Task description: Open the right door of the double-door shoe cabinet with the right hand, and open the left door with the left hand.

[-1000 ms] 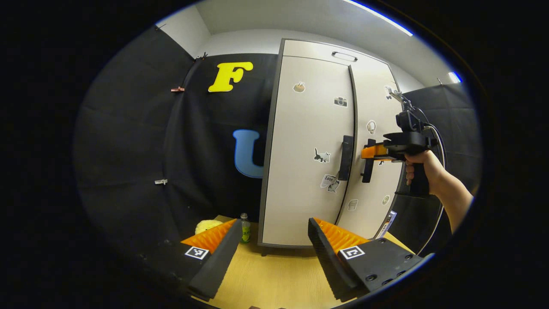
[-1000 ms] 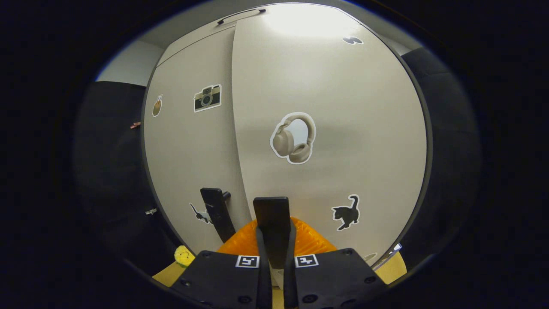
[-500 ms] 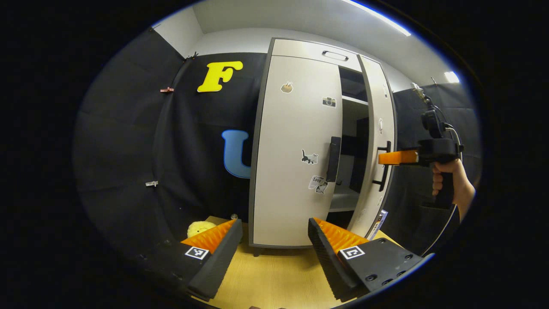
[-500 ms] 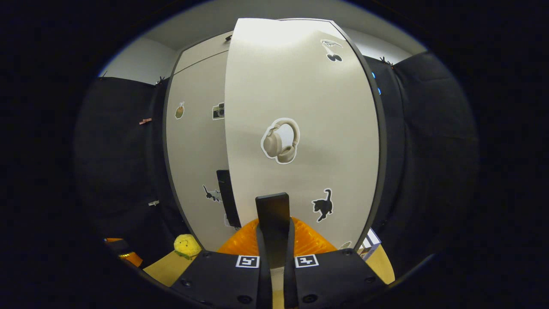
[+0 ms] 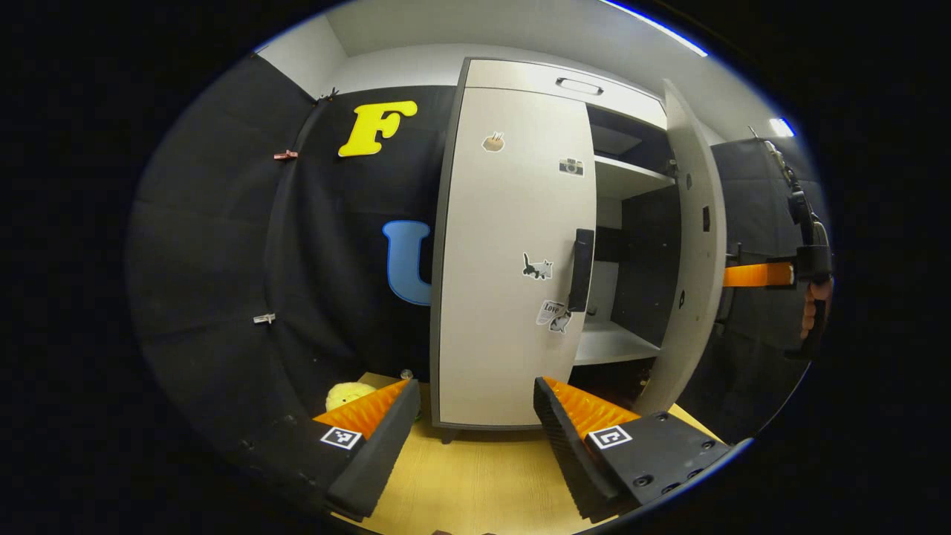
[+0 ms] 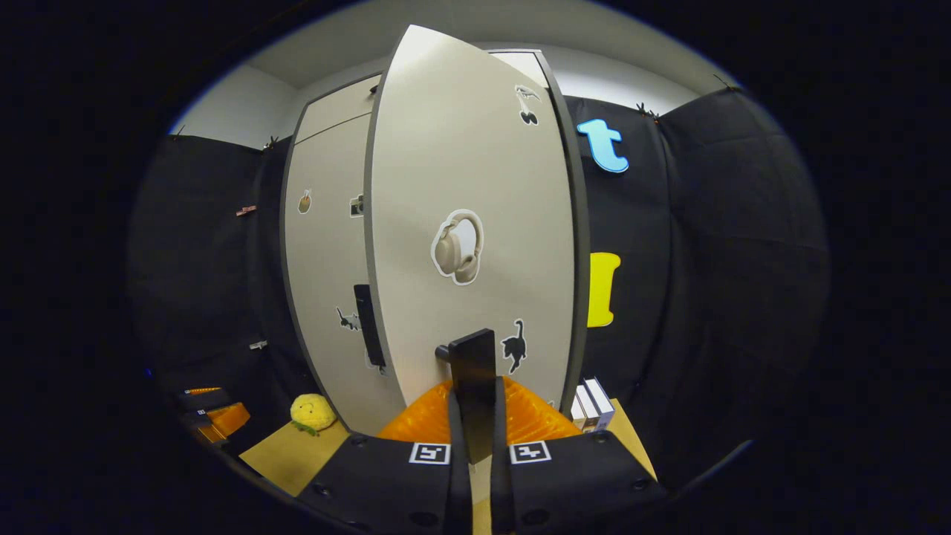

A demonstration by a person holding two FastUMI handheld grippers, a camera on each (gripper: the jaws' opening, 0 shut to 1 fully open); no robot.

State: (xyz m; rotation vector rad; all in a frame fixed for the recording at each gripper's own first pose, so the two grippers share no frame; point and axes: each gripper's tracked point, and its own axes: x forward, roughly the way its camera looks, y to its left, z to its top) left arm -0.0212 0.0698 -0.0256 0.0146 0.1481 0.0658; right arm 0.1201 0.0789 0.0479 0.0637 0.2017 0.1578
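My right gripper (image 6: 475,446) clamps the black bar handle (image 6: 471,371) of the beige cabinet's right door (image 6: 461,223), which stands ajar; my left gripper (image 5: 475,438), fingers apart, faces the closed left door (image 5: 513,245).

No word or number can be read with certainty. Black-and-white square code markers sit on the left gripper (image 5: 475,386), one on each finger body (image 5: 341,438), low and near the camera. The right gripper (image 6: 473,397) carries two more markers (image 6: 429,452), one on either side of the right door handle (image 6: 472,364). Ahead of the left gripper and slightly right, on the left door (image 5: 505,245), a sticker (image 5: 551,313) bears a short word in script, too small to be sure of. Ahead and right of the right gripper, the print on the boxes (image 6: 592,401) is illegible.
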